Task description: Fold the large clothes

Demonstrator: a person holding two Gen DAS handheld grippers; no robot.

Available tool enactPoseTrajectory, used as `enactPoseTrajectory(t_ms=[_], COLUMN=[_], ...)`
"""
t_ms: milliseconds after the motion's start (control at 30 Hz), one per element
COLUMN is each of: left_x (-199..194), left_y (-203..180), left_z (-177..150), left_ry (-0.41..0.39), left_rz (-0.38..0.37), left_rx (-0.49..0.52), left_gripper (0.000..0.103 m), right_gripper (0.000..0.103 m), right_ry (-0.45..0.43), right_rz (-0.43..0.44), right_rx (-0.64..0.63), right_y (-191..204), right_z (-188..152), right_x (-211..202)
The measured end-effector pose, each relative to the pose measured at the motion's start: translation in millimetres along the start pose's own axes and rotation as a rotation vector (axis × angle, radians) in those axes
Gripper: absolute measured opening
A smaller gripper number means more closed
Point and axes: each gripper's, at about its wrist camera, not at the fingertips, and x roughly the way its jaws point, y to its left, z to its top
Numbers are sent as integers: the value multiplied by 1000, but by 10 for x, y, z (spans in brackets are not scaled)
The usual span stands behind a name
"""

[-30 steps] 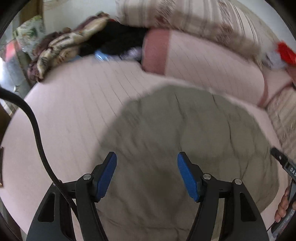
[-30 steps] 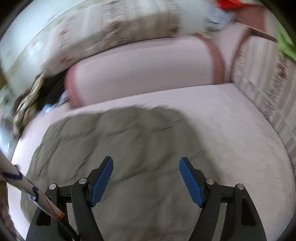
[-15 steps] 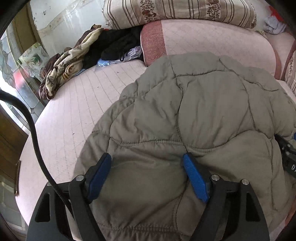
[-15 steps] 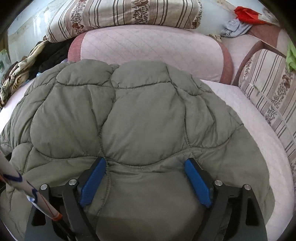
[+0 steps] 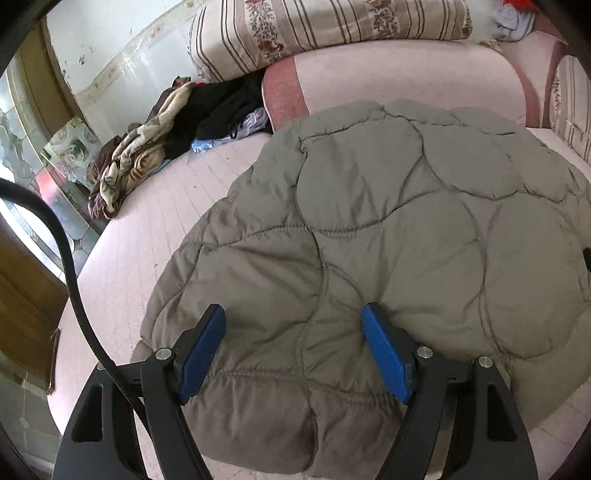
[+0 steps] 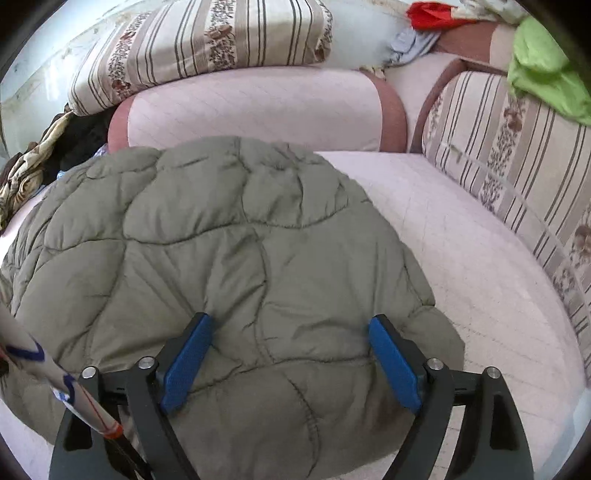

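Jacket nearer, between parted left tongs.

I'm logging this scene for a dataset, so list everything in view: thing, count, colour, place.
Jacket: 1, olive quilted, spread on the sofa seat, near hem between both grippers' fingers.
Sofa: 1, pale pink, under the jacket.
Bolster: 1, pink with darker ends, behind the jacket.
Striped cushions: at least 2, cream with brown stripes, on the bolster and on the right side.
Clothes pile: 1, beige, black, blue, far left of seat.
Green cloth: 1, top right.
Red cloth: 1, top.
Left gripper: black, blue pads, open.
Right gripper: same, open.
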Motion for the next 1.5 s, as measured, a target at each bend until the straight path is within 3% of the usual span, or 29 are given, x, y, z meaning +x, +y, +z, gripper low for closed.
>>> enactPoseTrajectory(t_ms=[133, 233, 333, 467, 533, 767, 1033, 1100, 1267, 1433, 1500], left_x=[-138, -283, -271, -87, -130, -569, -1140, -1280, -1745, -2226, -2372], left_y=[200, 409, 575, 687, 678, 735, 1075, 1159, 1279, 1258, 1256], left_z=[95, 36, -134, -313, -276, -327, -604, -687, -864, -961, -994], left_ry=[16, -16, 4, 64, 57, -29, -104, -119, -206, -309, -342], left_rz=[-65, -40, -9, -56, -42, -8, 51, 64, 100, 134, 152], left_rx=[-57, -94, -119, -182, -170, -147, -290, -327, -389, -373, -354], left_gripper=[76, 76, 76, 79, 79, 79, 79, 86, 90, 91, 96], right_gripper=[91, 90, 90, 91, 93, 93, 93, 93, 93, 93, 93], right_ry=[-17, -61, -89, -17, 2, -30, -11, -15, -35, -36, -34], right_rz=[-10, 8, 16, 21, 20, 41, 43, 48, 65, 84, 95], right_rx=[-35, 7, 5, -6, -20, 24, -16, -23, -36, -40, -37], right_y=[-9, -89, -96, -87, -77, -196, -153, -132, -91, -31, -17], right_z=[61, 66, 49, -79, -123, -129, -574, -692, -975, -1202, -1242], right_x=[-3, -232, -393, -238, -128, -503, -926, -1055, -1381, -1652, -1723])
